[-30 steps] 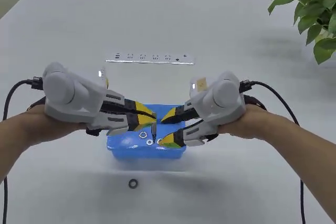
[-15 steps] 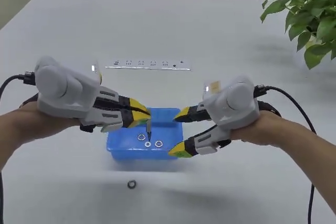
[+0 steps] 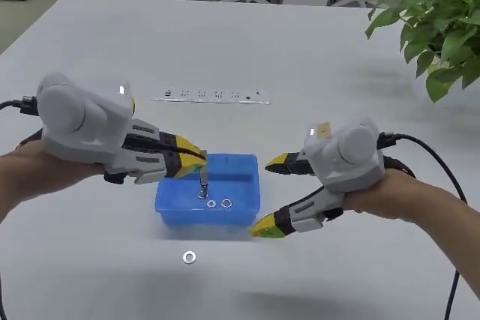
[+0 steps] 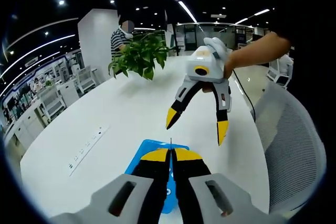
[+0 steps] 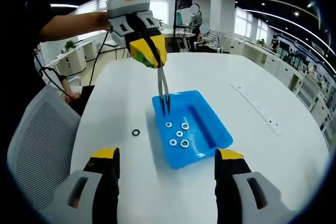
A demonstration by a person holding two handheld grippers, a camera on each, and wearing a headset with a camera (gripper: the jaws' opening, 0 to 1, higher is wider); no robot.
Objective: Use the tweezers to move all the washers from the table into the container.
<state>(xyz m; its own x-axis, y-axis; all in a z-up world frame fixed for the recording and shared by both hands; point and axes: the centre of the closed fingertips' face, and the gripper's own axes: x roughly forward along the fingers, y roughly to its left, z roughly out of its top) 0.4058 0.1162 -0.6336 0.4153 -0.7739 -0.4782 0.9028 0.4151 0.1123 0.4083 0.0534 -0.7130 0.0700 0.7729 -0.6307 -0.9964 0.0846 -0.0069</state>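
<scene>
Pale grey left gripper (image 3: 201, 158) and right gripper (image 3: 264, 195), yellow-tipped jaws, black cables (image 3: 421, 148)

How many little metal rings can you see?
5. Four washers lie in the blue container. One washer lies on the table beside it. The tweezers may hide another.

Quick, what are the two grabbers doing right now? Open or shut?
Left gripper: shut on the tweezers.
Right gripper: open, holding nothing.
</scene>
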